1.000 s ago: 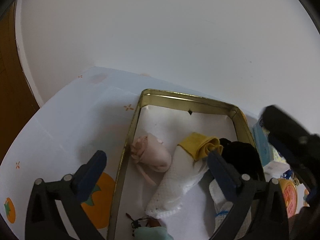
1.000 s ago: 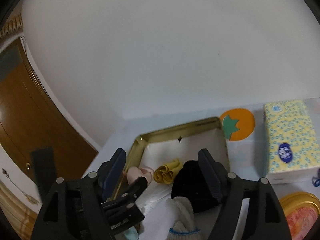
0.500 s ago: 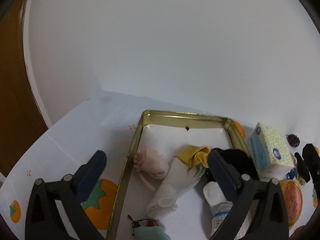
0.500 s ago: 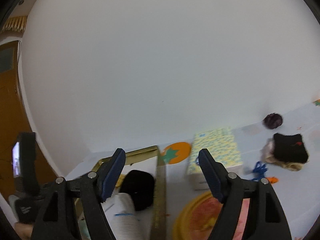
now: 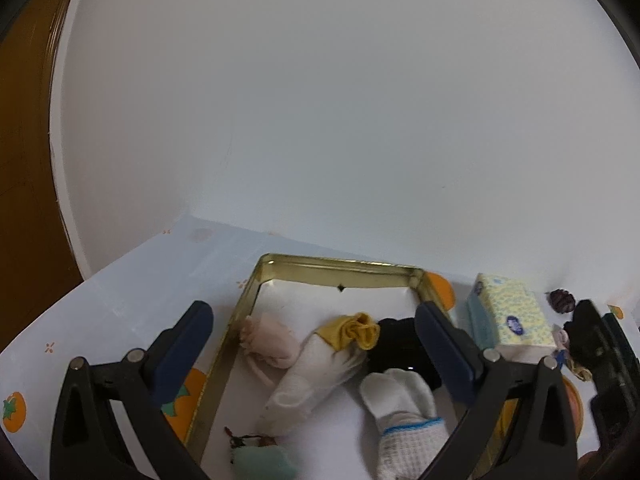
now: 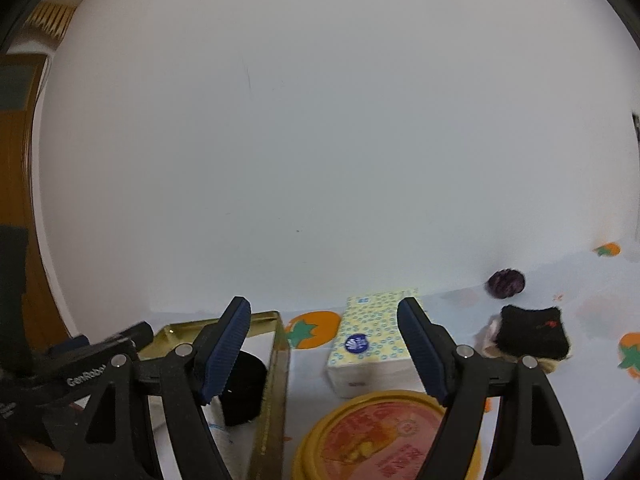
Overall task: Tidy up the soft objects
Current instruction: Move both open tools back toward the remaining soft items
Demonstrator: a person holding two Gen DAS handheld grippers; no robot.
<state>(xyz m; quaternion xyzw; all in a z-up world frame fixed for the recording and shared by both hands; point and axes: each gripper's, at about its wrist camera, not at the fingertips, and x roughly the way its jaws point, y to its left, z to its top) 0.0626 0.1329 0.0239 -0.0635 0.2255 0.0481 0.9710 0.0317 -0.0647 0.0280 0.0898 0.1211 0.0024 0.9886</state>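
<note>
Rolled socks (image 5: 320, 364) lie inside the gold tin tray (image 5: 240, 320); a black sock bundle (image 6: 530, 332) rests on the surface beside the tissue box (image 6: 372, 344). Left gripper (image 5: 316, 344) and right gripper (image 6: 324, 344) gape wide, empty.

Gold tin (image 5: 276, 264) crowded with rolled socks (image 5: 316, 364), tissue box (image 6: 372, 340) and round lid (image 6: 384, 436) blocking its right side, bare tablecloth (image 5: 132, 280) left.

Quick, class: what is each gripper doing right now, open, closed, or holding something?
Left gripper: open, holding nothing, above the socks in the gold tin.
Right gripper: open, holding nothing, pointing toward the tissue pack.
</note>
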